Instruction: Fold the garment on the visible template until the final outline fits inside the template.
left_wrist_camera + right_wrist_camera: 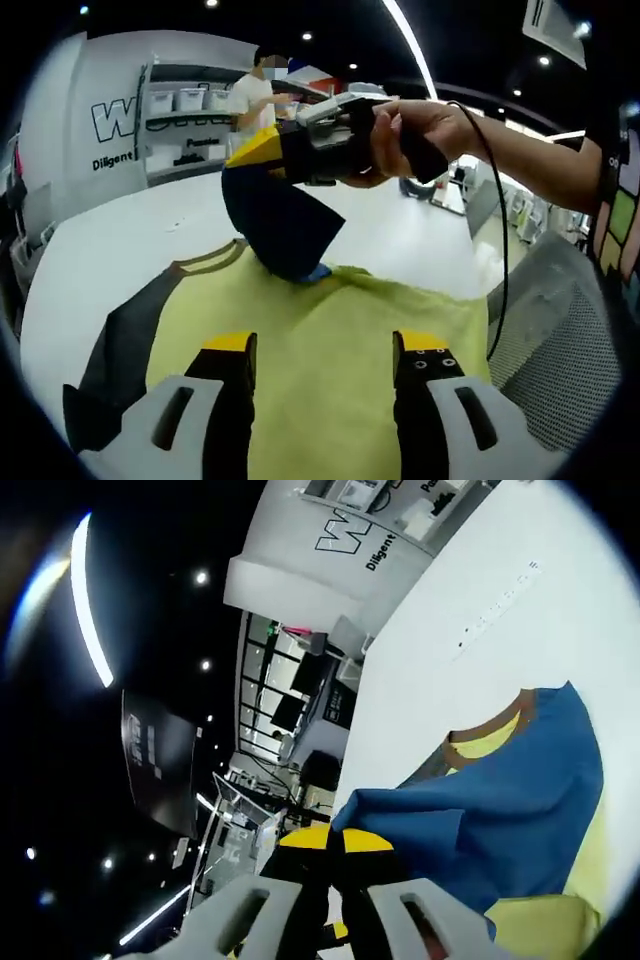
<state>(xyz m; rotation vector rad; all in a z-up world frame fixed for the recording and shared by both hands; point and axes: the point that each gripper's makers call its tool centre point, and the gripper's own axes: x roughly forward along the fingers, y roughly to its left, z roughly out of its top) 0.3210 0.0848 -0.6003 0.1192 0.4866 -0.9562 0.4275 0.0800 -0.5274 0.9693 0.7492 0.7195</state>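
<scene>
Between right gripper (335, 842) fingers, garment sleeve (500, 800)

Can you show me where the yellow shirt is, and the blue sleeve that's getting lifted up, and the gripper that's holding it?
Yellow-green cloth T-shirt (330, 350): left gripper view, on its flat body panel.
Dark blue sleeve (283, 228): left gripper view, on the lifted hanging fold.
Right gripper (262, 152): left gripper view, on its yellow tips pinching the sleeve.

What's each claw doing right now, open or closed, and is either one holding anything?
Left claw: open, holding nothing, over the yellow shirt.
Right claw: shut on the blue sleeve, lifted off the white table.
</scene>
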